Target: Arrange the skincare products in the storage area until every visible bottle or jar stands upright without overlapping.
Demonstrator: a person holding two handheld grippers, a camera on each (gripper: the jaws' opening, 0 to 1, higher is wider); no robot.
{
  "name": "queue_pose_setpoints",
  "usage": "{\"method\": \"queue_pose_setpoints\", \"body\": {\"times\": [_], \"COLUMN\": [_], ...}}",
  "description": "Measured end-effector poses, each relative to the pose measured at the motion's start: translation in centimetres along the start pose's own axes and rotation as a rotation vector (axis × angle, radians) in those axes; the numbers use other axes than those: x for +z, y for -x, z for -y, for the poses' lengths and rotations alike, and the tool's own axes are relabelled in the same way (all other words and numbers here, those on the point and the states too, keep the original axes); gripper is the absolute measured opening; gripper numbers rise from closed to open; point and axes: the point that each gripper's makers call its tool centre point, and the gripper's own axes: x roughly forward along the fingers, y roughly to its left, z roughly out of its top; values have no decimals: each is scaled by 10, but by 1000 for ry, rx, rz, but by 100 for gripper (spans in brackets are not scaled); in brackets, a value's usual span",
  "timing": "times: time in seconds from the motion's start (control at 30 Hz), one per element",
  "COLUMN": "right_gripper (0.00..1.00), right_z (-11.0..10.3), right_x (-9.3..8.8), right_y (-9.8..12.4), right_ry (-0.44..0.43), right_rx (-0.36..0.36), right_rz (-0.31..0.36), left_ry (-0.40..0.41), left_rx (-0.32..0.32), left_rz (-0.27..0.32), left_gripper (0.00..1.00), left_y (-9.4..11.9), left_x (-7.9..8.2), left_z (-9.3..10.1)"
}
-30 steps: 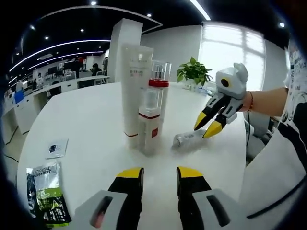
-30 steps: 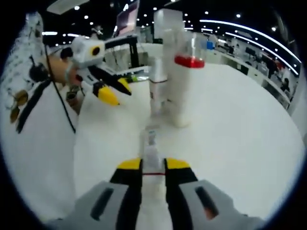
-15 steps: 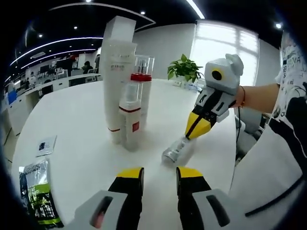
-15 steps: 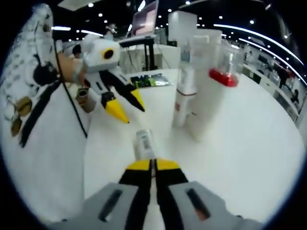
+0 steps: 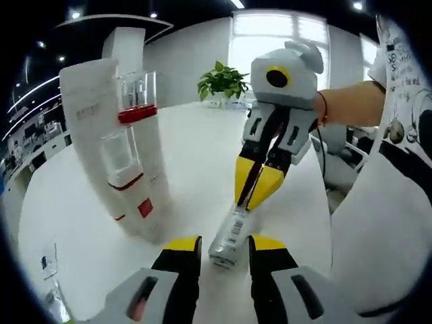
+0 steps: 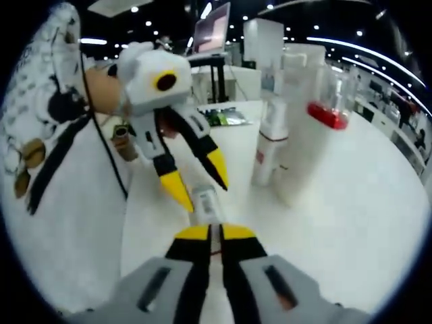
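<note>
A small silver-white tube with a barcode label hangs slanted over the white table, held by its far end in my shut right gripper. Its near end sits between the open jaws of my left gripper. In the right gripper view, my right gripper is shut on the tube, and the left gripper straddles the tube's other end. Three products stand together: a tall white tube, a clear-capped bottle with a red band and a small pump bottle.
A potted plant stands at the table's far side. Green packets lie on the table behind the left gripper. A small card lies at the near left edge. A person's arm and white shirt take up the right side.
The right gripper shut on the lying tube and raised it off the table. The left gripper closed in, so the tube's end now lies between its open jaws.
</note>
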Motion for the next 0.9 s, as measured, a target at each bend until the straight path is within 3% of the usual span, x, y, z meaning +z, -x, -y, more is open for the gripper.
{"method": "queue_pose_setpoints", "body": {"times": [0.1, 0.33, 0.4, 0.6, 0.9], "right_gripper": [5, 18, 22, 25, 19], "right_z": [-1, -3, -1, -4, -11], "right_x": [1, 1, -7, -11, -29], "right_y": [0, -4, -7, -8, -5], "right_ry": [2, 9, 38, 30, 24], "right_rx": [2, 3, -6, 17, 52], "right_rz": [1, 6, -38, -52, -108], "left_ry": [-76, -127, -143, -165, -142], "left_rx": [1, -37, -39, -50, -54], "left_rz": [-54, -81, -92, -133, -116], "left_gripper": [26, 20, 20, 20, 20], "left_y": [-6, -1, 2, 18, 39], "left_x": [-7, -17, -20, -35, -47], "left_z": [0, 3, 4, 3, 3]}}
